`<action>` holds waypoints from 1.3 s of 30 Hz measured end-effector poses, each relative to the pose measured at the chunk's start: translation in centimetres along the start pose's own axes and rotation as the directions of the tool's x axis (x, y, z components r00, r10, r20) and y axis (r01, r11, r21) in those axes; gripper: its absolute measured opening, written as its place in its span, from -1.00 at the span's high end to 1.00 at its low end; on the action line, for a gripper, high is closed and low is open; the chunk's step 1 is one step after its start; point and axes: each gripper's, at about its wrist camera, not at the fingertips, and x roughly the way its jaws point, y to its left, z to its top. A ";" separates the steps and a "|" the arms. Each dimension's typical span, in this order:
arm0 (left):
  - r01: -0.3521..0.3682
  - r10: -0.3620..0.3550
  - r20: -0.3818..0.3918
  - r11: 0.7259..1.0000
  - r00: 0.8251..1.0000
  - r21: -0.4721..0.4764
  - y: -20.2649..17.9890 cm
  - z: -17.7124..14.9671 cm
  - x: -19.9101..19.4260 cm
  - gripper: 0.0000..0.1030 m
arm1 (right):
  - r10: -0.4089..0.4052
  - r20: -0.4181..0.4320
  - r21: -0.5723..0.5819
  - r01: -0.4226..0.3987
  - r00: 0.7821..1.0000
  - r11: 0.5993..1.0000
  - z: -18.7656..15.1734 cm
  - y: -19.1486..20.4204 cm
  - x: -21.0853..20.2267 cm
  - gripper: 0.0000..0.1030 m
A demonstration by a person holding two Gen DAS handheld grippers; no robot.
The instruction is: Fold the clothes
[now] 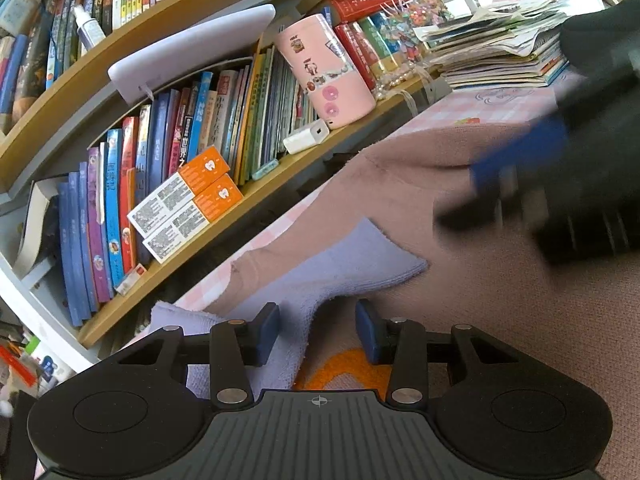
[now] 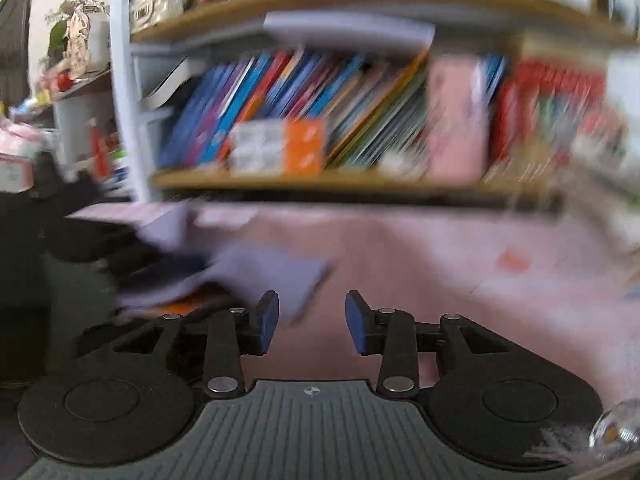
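Two handheld grippers work over a pinkish-brown garment spread flat on a worktop covered with a pink checked cloth. A bookshelf crammed with upright books runs along the far side.

In the left wrist view, the left gripper hovers just above the garment with its blue-padded fingers spread apart and nothing between them. Directly ahead lies a lavender sleeve or cuff, bent back across the brown body of the garment, and an orange printed patch shows beneath the fingers. The right gripper appears as a dark, motion-blurred shape over the far part of the cloth.

The right wrist view is heavily blurred. The right gripper's fingers are also spread, holding nothing, above the pink surface, with the lavender fabric to their left.

The garment looks soft, light and limp, probably a fleecy knit. It would sag and crumple if lifted from one point, and it should not slip much between the padded fingers. A sensible hold would be a pinch at the free edge of the lavender cuff or at a hem corner, catching one layer only, with both grippers lifting matching corners so the fold falls straight
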 end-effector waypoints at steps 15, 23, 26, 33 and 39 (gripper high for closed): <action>0.062 -0.062 -0.002 0.995 0.998 -0.080 1.5 -0.2 0.2 0.23 | -0.597 0.378 0.445 0.427 0.708 0.788 1.2 -9.5 -6.1 0.15; 0.072 -0.073 -0.003 0.993 0.997 -0.095 1.7 -0.2 0.2 0.23 | -0.362 0.183 -0.024 0.372 0.914 0.928 1.3 -4.4 -3.4 0.04; 0.081 -0.081 -0.003 0.991 0.997 -0.107 1.9 -0.2 0.2 0.23 | -0.383 0.095 -0.127 0.392 0.919 0.911 -0.4 -3.5 -4.1 0.19; 0.123 -0.125 -0.001 0.978 0.992 -0.166 2.9 -0.5 0.4 0.23 | -0.460 -0.042 -0.308 0.426 0.887 0.851 -3.8 -3.8 -4.2 0.52; 0.102 -0.103 -0.002 0.985 0.995 -0.136 2.3 -0.3 0.2 0.22 | -0.735 0.182 -0.291 0.750 0.653 0.595 0.4 -8.1 -2.8 0.75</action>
